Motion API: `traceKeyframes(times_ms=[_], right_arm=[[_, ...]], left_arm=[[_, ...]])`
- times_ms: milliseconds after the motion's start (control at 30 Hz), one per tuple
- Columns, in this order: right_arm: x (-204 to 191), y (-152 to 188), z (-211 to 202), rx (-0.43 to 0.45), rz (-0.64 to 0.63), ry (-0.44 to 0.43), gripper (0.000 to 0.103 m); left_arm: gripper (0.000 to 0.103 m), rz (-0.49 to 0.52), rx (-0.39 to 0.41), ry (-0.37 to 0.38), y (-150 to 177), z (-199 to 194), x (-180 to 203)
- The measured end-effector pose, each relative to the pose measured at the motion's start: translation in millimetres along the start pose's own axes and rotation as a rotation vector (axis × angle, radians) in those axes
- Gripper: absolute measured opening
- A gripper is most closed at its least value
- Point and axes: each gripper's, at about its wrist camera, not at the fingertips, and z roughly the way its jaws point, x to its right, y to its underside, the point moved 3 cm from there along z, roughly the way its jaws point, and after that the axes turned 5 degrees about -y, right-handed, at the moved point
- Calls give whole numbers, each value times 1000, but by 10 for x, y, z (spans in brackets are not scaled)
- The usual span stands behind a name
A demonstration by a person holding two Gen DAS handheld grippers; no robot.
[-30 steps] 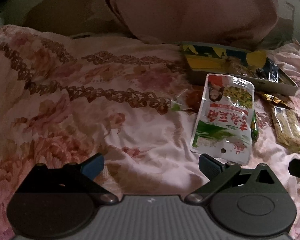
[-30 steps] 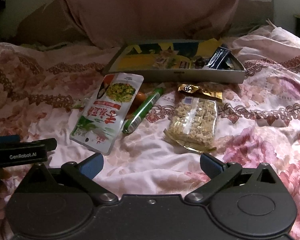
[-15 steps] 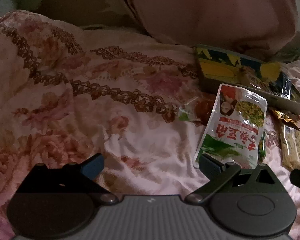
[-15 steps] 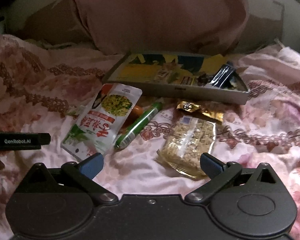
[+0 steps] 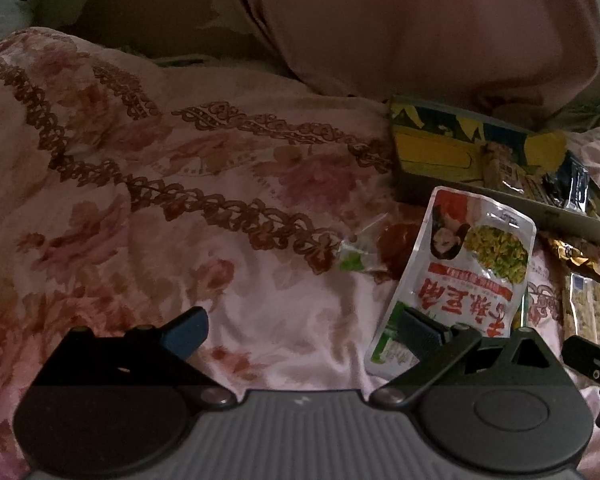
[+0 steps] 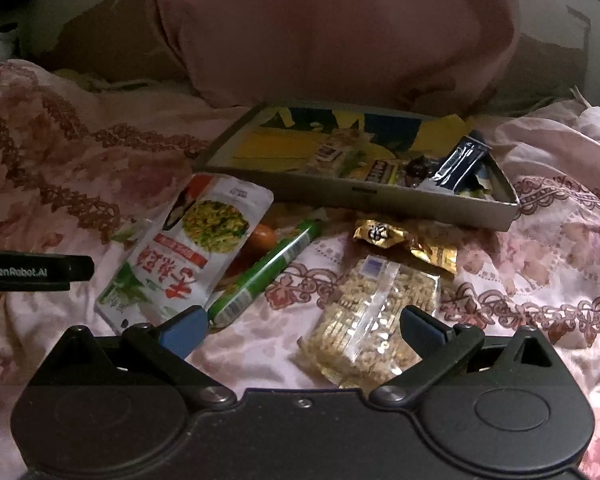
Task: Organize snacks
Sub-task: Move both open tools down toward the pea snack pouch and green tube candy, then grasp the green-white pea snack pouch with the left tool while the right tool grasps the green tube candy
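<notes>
The only clearly legible writing was "GenRobot.AI" in white on the black left gripper (image 6: 36, 271); the white foil pouch (image 6: 188, 248) carried red characters that could not be read, plus a photo of green-yellow food. The shallow grey cardboard tray (image 6: 380, 198) served as landmark and held several small wrapped snacks. Just in front of the tray lay the pouch, a green stick-shaped packet (image 6: 264, 274), a gold foil wrapper (image 6: 408, 242) and a clear pack of pale puffed-grain bars (image 6: 372, 320), all on the pink floral bedspread (image 5: 160, 208). The left gripper (image 5: 300, 326) was spread wide, empty. The right gripper (image 6: 300, 326) was likewise wide, its fingertips either side of the grain-bar pack, apart from it.
</notes>
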Motion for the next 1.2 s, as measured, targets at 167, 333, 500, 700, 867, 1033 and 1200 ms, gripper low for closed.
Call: traceKeyframes(times_ms=[167, 333, 500, 700, 867, 1033, 1200], right_arm=[[30, -28, 27, 9, -16, 3, 102], [41, -57, 43, 18, -22, -8, 102], [91, -51, 72, 19, -1, -22, 102], [161, -59, 92, 18, 77, -95, 102], [197, -35, 102, 15, 87, -101, 102], [244, 10, 153, 17, 100, -86, 102], [244, -10, 222, 60, 67, -51, 98]], left_arm=[[103, 30, 16, -3, -61, 13, 124], [103, 68, 28, -3, -130, 51, 251], [103, 134, 33, 28, -212, 165, 373], [103, 237, -6, 260, -314, 287, 495], [103, 293, -54, 377, -382, 424, 575], [103, 247, -112, 462, -421, 601, 513], [102, 225, -119, 516, -416, 623, 384]])
